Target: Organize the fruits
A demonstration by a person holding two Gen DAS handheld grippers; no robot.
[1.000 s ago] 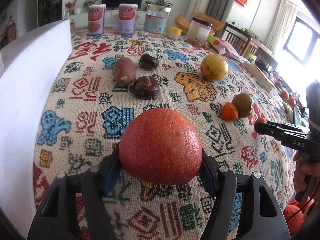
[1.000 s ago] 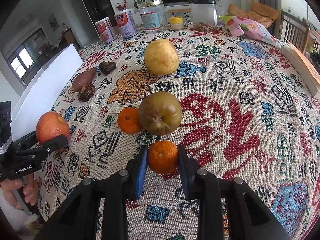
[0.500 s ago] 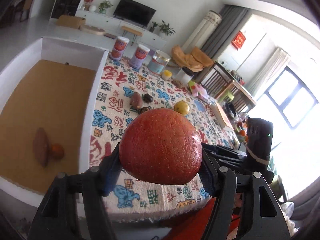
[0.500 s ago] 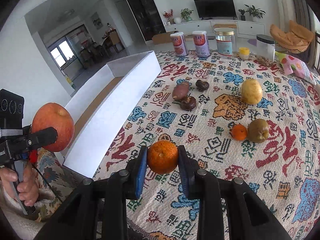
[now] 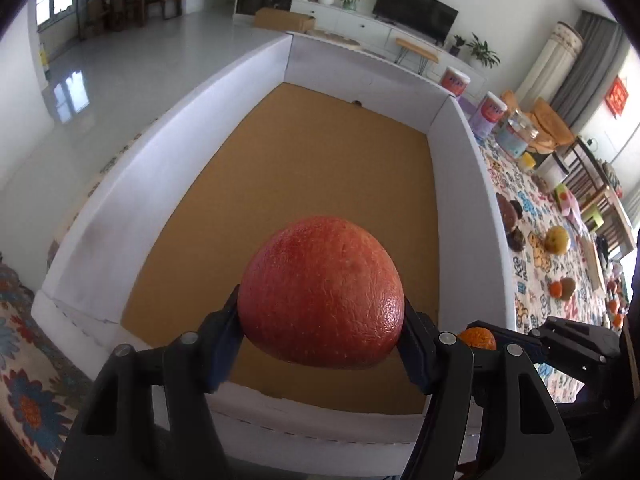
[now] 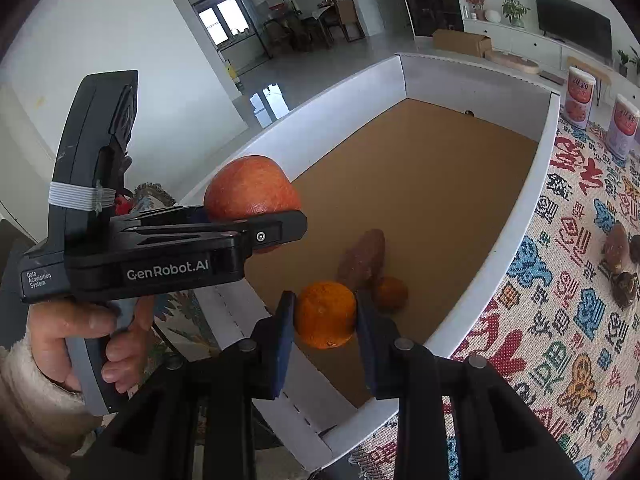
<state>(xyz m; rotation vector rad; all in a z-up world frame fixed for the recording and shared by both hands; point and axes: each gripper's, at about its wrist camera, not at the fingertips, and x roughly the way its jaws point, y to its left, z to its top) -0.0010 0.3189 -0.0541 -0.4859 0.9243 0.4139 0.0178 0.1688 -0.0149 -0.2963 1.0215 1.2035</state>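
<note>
So the big white box [image 6: 516, 236] with the brown cardboard floor sits along the edge of the patterned tablecloth [image 6: 568, 320]. Left gripper [image 5: 320, 344] is clamped on a large red apple [image 5: 320, 292], hanging above the box's near end. Right gripper [image 6: 325, 322] is squeezed tight on a small orange [image 6: 325, 314], just over the box's near right corner. Already lying inside near that corner: a sweet potato [image 6: 362, 260] and, touching it, a smaller orange [image 6: 390, 292]. More fruit's out on the cloth, like a yellow pear [image 5: 557, 240].
</note>
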